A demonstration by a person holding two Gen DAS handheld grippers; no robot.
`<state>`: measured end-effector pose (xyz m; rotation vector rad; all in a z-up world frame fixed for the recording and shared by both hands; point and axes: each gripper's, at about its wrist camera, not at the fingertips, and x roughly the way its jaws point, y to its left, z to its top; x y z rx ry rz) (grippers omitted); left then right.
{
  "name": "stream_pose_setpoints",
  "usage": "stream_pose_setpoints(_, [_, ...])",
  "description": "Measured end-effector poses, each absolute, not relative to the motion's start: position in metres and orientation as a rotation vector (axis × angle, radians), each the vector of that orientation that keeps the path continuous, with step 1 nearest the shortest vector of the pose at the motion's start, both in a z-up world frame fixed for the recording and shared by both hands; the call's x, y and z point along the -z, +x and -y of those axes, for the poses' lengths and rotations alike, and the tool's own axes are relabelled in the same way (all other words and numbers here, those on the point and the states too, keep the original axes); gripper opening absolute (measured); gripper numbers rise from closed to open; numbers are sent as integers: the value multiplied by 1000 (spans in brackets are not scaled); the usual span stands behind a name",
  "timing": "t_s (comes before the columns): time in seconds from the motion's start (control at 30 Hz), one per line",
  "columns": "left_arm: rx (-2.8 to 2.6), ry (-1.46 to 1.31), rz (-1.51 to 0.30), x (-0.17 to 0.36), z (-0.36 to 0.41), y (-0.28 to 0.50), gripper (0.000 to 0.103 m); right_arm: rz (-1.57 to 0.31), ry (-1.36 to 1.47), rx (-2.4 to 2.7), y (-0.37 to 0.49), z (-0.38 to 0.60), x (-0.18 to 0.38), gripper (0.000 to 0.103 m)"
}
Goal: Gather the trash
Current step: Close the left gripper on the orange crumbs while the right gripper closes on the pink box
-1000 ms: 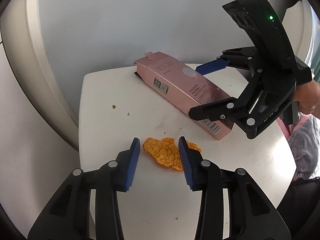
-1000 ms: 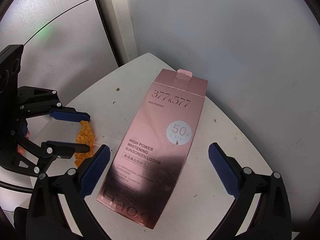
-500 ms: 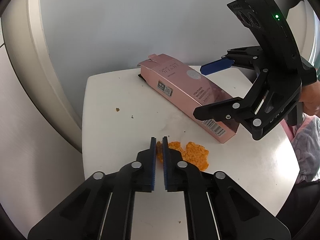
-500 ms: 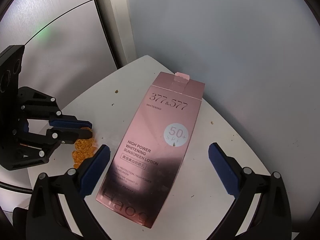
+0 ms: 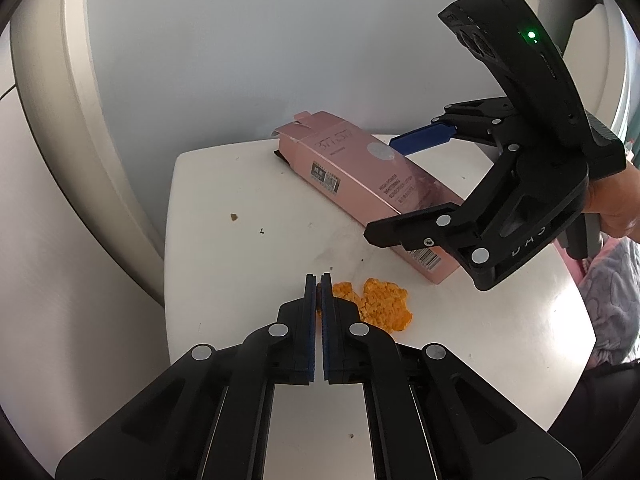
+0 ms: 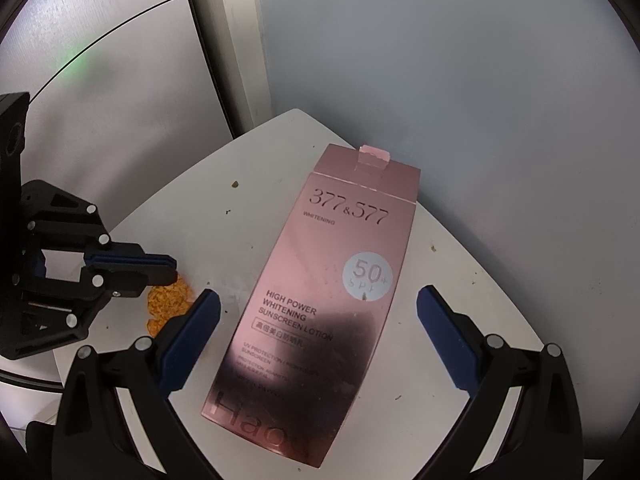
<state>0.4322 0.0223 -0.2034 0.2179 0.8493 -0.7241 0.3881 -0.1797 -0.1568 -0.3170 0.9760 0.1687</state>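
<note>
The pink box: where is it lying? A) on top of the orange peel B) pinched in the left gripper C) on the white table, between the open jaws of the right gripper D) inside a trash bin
C: the pink box lies flat on the white table, and the right gripper has its jaws spread wide on either side of it, not touching it.

The pink carton (image 6: pixel 320 312) looks like thin card with a glossy, metallic sheen that mirrors a dark shadow. The orange scrap (image 5: pixel 384 304) is rough, crumbly and matt. The desk (image 5: pixel 240 280) has a smooth white top, faintly satin, speckled with crumbs and smudges. Both the left claw (image 5: pixel 319 284) and the right claw (image 6: pixel 318 316) are matt black plastic with silvery metal rivets and ribbed blue pads (image 6: pixel 188 336) that look rubbery.
</note>
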Motion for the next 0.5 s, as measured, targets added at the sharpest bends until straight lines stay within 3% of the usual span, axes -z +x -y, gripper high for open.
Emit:
stream_pose_setpoints(0.07, [723,211,-848,203,-22,434,1,-984,-307,-174,389,181,157,71])
stream_pose_setpoints(0.33, [724,199,-838,198,-23,428,1,-971,-329,-170,384,182,155,60])
stream_pose_setpoints(0.5, [721,193,-832,193,-22,424,1,-958,-343,-183,383,179,153,59])
